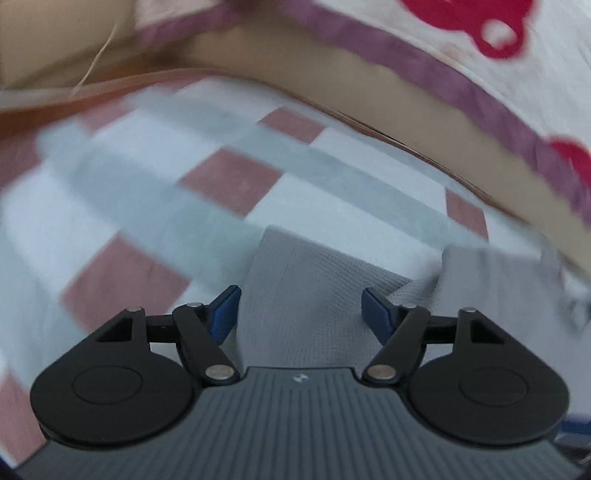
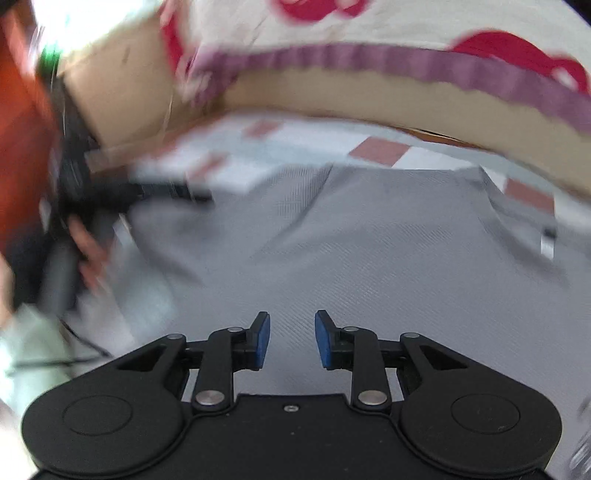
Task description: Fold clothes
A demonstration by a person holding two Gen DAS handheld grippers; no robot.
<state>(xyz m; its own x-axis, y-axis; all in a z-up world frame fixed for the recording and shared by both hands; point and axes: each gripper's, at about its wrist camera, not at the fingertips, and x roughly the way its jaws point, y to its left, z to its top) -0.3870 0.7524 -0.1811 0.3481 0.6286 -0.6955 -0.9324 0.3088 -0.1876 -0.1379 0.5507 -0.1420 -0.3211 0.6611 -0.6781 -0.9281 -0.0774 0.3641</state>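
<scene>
In the right wrist view, far on the left, there is a blurry hand (image 2: 86,247) wrapped around a dark handle, with a pale green sleeve (image 2: 29,354) below it. Next to that, in the middle, lies the grey cloth (image 2: 369,251). It is spread flat over a checked sheet (image 2: 380,151) with red, white and grey squares. The cloth fills most of this picture and has soft creases in it. The right gripper (image 2: 291,341) hangs just above the cloth. Its two blue pads (image 2: 262,341) stand a little apart, and nothing is pinched between them, so it is let go. Behind the sheet runs a brown cardboard edge (image 2: 332,96), and on top of it hangs a white fabric (image 2: 406,22) with red shapes and a purple border. In the left wrist view, the checked sheet (image 1: 229,181) fills the left side and the middle. The grey cloth (image 1: 303,295) shows only low in the middle and toward the right, with a folded corner pointing up. The left gripper (image 1: 300,314) is over that corner. Its blue pads (image 1: 223,314) stand wide apart on either side of the cloth and do not press on it, so it is let go too. On the right, the cardboard edge (image 1: 406,103) and the white fabric (image 1: 424,26) with red shapes curve across the top. Both pictures are blurry.
</scene>
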